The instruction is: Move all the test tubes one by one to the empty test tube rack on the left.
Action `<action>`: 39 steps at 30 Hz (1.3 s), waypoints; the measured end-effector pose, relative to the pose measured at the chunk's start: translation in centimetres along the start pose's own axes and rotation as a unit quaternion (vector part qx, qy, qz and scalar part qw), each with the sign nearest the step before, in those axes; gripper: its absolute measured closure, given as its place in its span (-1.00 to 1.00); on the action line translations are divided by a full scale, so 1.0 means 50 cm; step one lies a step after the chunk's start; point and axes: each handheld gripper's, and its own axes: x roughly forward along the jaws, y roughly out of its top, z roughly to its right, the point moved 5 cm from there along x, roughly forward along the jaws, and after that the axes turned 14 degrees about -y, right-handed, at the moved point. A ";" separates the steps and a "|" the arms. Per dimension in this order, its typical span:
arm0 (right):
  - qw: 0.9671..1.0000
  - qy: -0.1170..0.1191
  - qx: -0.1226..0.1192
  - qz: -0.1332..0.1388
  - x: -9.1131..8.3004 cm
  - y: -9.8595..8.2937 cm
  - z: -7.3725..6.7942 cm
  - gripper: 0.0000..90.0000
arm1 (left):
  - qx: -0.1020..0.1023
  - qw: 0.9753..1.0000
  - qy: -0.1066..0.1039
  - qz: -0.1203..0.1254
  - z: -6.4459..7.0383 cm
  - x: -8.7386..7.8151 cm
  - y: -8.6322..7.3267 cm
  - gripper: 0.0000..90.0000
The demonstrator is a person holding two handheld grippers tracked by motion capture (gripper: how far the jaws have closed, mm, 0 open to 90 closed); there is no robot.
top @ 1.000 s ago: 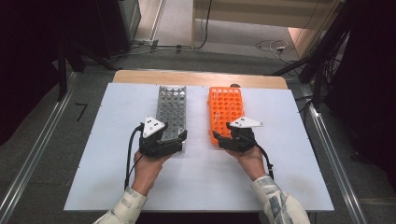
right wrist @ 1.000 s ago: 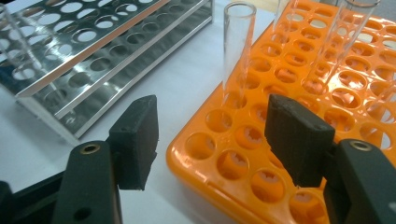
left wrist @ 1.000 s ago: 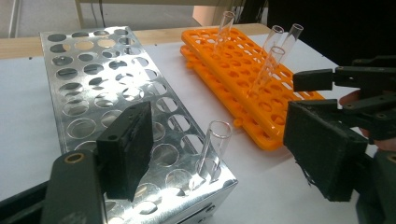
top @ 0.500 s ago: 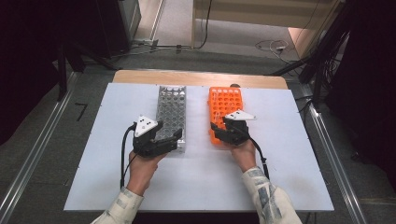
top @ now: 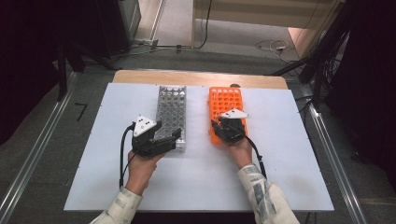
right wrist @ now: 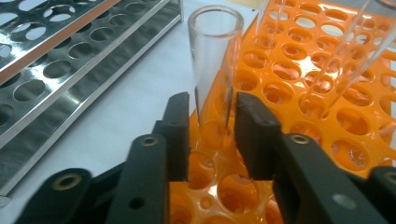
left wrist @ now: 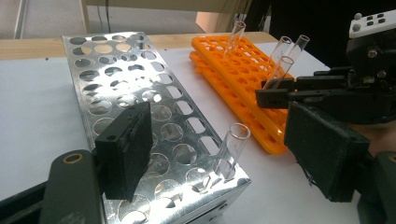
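While the clear test tube (right wrist: 215,60) stood in a hole at the near left corner of the orange rack (right wrist: 299,84), we saw the right gripper (right wrist: 212,135) bracket it, jaws narrowed to either side of the glass; we could not tell whether they touched it. Left of the orange rack lay the metal rack (left wrist: 140,93), one tube (left wrist: 231,149) upright at its near corner. The left gripper (left wrist: 224,154) sat at that near end, jaws spread wide around the tube.
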 end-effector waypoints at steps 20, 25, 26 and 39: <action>1.000 0.005 0.007 0.030 -0.044 0.037 0.016 0.62 | 0.003 1.000 -0.001 0.001 0.005 0.002 0.005 -0.47; 0.999 0.019 0.009 0.044 -0.070 0.051 0.013 0.62 | 0.007 1.000 -0.005 -0.002 0.010 0.006 0.006 -0.47; 0.999 0.023 0.008 0.044 -0.075 0.053 0.011 0.62 | 0.007 1.000 -0.005 -0.002 0.010 0.007 0.006 -0.47; 0.997 0.070 -0.028 0.032 -0.108 0.041 -0.041 0.62 | 0.013 1.000 -0.026 -0.001 0.038 0.025 0.019 -0.42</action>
